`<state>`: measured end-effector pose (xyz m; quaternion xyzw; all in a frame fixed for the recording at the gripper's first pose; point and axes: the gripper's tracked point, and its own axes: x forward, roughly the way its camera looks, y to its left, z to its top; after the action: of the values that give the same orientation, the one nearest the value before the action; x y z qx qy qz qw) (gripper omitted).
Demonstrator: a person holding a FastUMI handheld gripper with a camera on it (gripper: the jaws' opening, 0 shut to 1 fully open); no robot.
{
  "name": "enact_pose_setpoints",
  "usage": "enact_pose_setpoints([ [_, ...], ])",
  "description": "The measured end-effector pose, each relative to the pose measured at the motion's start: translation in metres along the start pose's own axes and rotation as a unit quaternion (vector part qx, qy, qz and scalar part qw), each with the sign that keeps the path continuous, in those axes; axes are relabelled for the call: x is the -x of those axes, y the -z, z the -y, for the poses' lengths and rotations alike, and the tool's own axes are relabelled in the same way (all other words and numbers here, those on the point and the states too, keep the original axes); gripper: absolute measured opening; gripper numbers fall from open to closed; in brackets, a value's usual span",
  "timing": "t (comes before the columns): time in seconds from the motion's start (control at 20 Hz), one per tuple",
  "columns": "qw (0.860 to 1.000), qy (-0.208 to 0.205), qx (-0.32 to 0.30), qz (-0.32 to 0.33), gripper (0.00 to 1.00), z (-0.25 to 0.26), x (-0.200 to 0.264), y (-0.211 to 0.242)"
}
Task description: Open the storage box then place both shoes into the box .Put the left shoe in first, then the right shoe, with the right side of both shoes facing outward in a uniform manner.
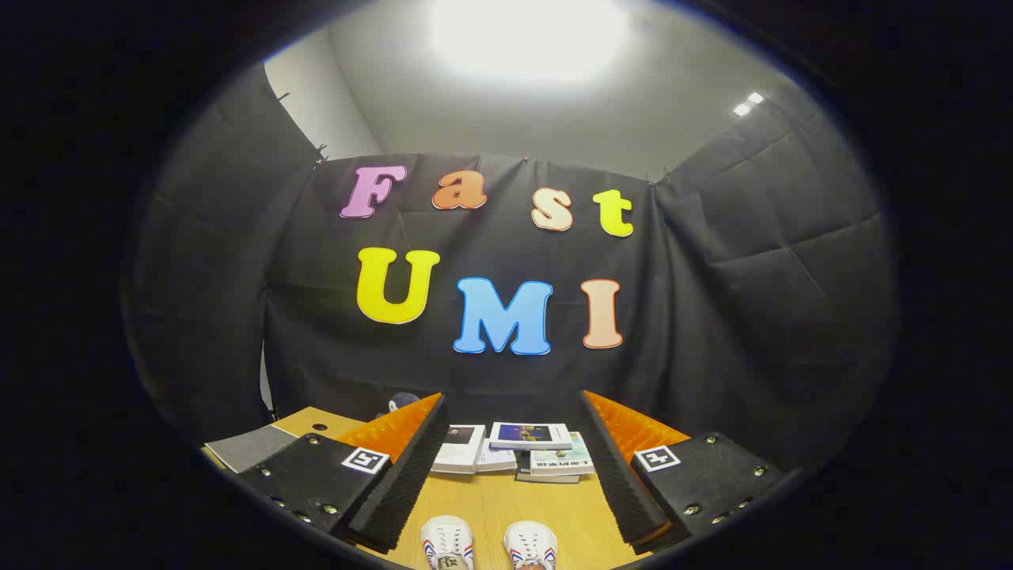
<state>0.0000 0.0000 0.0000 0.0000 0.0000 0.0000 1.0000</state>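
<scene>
Shoes, a white pair [488, 545] with striped sides, sit toes-forward on the wooden desk [506, 503] between the spread, empty fingers of the hand-held gripper [509, 467]; beyond the fingertips lie several stacked books [518, 451], a grey sheet [249, 447] off left

Several books [514, 451] lie stacked and overlapping at the far edge of the wooden desk [491, 507]. A grey sheet [253, 445] rests on its far left corner.
</scene>
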Motion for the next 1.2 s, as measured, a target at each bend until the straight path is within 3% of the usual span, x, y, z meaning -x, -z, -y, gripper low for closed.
enact_pose_setpoints([
  [1.2,1.000,-0.005,0.002,0.004,0.97,-0.011,0.000,-0.001],
])
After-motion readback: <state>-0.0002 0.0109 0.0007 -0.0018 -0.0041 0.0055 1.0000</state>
